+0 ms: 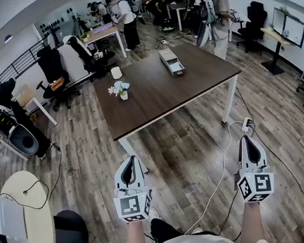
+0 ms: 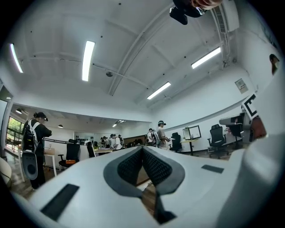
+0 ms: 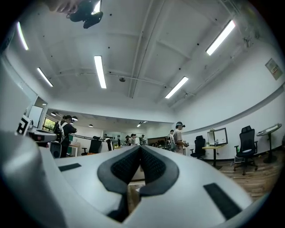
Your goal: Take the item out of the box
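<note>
Here, left hand-held gripper (image 1: 128, 162) and right hand-held gripper (image 1: 248, 140) sit closed, empty, far from the box (image 1: 171, 62).

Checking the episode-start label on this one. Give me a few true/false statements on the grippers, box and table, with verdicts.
1. The left gripper and right gripper are both shut with nothing between the jaws. True.
2. The box lies on the dark table. True.
3. The right gripper is touching the box. False: it is held over the floor, short of the table.
4. The box sits at the table's near edge. False: it lies toward the far side.
5. A small plant stands on the table, left of the box. True.
</note>
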`<state>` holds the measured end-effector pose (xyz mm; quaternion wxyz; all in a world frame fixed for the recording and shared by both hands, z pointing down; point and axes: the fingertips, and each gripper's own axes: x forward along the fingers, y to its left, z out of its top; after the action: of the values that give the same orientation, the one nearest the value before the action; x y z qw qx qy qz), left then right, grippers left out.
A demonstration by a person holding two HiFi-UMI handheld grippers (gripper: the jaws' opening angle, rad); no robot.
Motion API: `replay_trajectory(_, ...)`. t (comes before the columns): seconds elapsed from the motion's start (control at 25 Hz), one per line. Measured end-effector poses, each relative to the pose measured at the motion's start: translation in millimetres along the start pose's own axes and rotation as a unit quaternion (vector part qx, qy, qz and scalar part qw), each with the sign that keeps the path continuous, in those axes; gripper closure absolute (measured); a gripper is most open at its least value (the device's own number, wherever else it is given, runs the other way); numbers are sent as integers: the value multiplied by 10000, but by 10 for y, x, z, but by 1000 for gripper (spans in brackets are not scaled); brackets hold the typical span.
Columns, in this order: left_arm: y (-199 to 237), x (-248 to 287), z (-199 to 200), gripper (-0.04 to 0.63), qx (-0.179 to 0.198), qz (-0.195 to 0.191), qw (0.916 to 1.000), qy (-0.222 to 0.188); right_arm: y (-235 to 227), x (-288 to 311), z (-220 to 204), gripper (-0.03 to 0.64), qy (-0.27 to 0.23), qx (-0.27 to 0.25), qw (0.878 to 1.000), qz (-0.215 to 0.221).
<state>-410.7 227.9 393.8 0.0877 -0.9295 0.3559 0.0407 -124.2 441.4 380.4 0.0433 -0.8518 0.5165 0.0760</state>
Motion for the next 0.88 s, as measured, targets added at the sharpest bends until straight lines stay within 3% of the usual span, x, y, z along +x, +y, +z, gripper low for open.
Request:
replay_trajectory(0.6,-343,119,8,595,53,-372,9993,34,-91,-53,-98,606,35,-153,9999,-49)
replay_trajectory(0.88,-562,195,37,595,111,-529,9985,30,-278,-110,-104,444,-40,-143,9998,-148)
